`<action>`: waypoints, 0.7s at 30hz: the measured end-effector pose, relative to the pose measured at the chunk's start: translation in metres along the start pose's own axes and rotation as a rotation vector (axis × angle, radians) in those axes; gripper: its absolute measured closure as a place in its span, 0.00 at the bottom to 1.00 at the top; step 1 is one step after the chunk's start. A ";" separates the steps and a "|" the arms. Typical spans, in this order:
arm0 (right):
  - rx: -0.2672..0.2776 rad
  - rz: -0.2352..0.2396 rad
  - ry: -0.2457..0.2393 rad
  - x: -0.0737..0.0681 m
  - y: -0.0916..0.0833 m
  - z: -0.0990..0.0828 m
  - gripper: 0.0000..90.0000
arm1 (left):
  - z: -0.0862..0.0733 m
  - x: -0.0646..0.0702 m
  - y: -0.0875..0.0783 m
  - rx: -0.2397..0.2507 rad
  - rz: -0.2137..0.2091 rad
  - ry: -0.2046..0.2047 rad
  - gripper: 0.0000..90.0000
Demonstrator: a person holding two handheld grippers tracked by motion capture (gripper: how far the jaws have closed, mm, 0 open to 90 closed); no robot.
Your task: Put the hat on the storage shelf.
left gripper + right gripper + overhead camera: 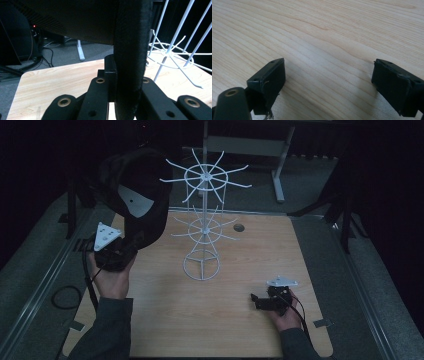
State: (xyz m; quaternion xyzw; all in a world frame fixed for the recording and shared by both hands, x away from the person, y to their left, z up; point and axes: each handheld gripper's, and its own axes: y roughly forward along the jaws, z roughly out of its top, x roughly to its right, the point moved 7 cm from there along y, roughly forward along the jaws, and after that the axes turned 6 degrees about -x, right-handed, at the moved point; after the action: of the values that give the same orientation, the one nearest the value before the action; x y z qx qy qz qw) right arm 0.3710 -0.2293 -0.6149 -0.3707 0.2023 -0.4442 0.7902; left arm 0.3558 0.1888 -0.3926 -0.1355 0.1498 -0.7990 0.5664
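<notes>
Cap (135,195), black with a pale patch on its crown, is hanging in the upper left of the high view, lifted off the table (240,320) and just left of the rack (202,220). In the left gripper view its dark edge (130,62) is running up the middle of the frame, with the rack's wires at the right. Left gripper (112,252) is sitting under the cap at mid-left, its jaws clamping tight on that edge. Right gripper (260,301) is lying low at the lower right, well apart from cap and rack, its jaws standing wide and holding nothing over bare wood (324,37)
</notes>
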 end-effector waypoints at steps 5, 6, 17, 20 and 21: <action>0.000 0.000 -0.001 0.000 0.000 0.000 0.13 | 0.001 0.002 0.002 -0.001 -0.002 0.004 0.96; 0.000 0.000 -0.001 0.000 0.000 0.000 0.13 | 0.000 0.002 0.002 -0.001 -0.004 0.006 0.96; 0.000 0.000 0.000 0.000 0.000 0.000 0.13 | -0.001 0.010 0.006 -0.001 -0.010 0.030 0.96; 0.000 0.000 -0.001 0.000 0.000 0.000 0.13 | -0.001 0.011 0.008 -0.005 -0.008 0.034 0.96; 0.000 0.000 -0.001 0.000 0.000 0.000 0.13 | -0.001 0.011 0.008 -0.005 -0.009 0.034 0.96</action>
State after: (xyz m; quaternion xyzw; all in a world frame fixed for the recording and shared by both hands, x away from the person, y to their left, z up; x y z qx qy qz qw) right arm 0.3710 -0.2294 -0.6149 -0.3711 0.2019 -0.4440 0.7902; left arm 0.3587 0.1757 -0.3962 -0.1241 0.1610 -0.8033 0.5598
